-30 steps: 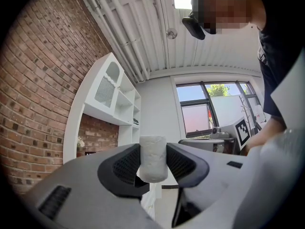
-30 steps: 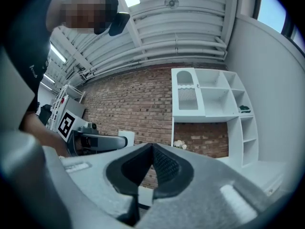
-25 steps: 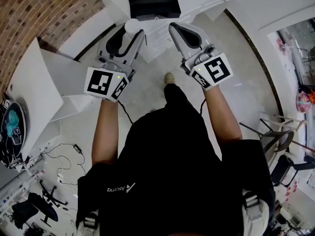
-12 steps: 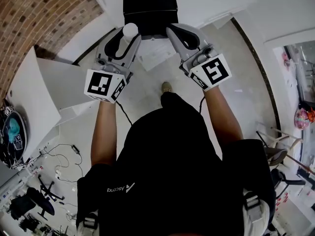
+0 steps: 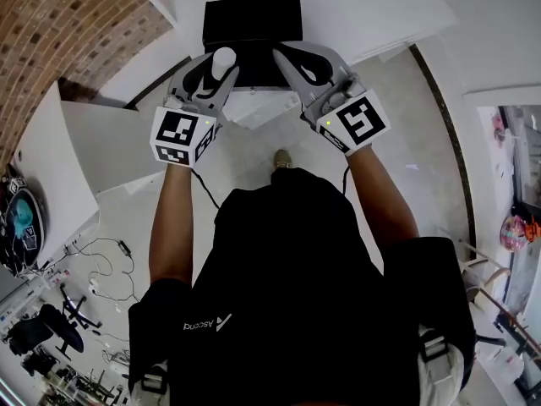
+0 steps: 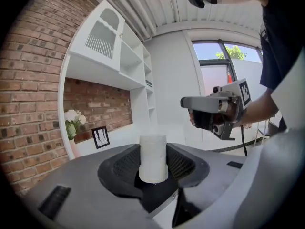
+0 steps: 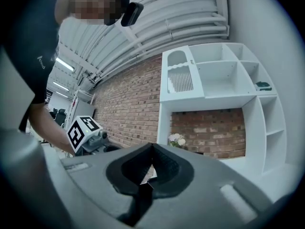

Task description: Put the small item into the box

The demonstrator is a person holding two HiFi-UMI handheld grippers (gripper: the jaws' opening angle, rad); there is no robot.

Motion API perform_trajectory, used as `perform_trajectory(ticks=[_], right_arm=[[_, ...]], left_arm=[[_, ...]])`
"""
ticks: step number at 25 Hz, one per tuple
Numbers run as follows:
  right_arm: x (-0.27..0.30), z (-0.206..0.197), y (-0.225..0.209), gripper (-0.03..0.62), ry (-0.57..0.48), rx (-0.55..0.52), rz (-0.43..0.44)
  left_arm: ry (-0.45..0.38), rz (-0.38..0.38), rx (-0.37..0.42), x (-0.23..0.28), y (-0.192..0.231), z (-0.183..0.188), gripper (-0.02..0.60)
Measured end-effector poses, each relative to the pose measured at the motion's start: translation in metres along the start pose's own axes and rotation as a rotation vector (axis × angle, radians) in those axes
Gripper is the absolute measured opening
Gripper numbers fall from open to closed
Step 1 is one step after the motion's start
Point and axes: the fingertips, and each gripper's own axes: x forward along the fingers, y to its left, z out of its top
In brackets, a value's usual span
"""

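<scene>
A black box stands on a white surface at the top of the head view. My left gripper is at the box's near edge, shut on a small white cylinder. In the left gripper view the cylinder stands upright between the dark pads of that gripper. My right gripper hovers beside it at the same edge of the box. In its own view the right gripper has its tips together with nothing held.
The white tabletop carries the box. A brick wall rises at the left. A white shelf unit stands ahead, with a vase of flowers and a small framed picture. Cables lie on the floor.
Both grippers have moved forward to the black box, which now sits lower and closer in the head view. The left one still holds the cylinder.
</scene>
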Motion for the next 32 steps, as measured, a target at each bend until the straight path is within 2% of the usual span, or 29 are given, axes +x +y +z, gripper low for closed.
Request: perform_trajectory(ticks=[7,10,21,32], right_arm=[[0.011,-0.015,-0.023,0.002,0.012,0.02,0.025],[0.015,-0.02,-0.029,0.002,0.025,0.032,0.023],[0.026,-0.032,-0.031,0.002,0.053,0.043,-0.017],[0.028,-0.038,-0.033,0.002,0.072,0.035,-0.047]], left_arm=[[0.267,-0.018,0.037,0.036,0.009,-0.047,0.166],[0.352,-0.027,0.073,0.046,0.018,-0.06,0.166],[0.59,-0.103,0.153,0.062,0.028,-0.108,0.167],[0.78,-0.186,0.247,0.081,0.03,-0.14,0.167]])
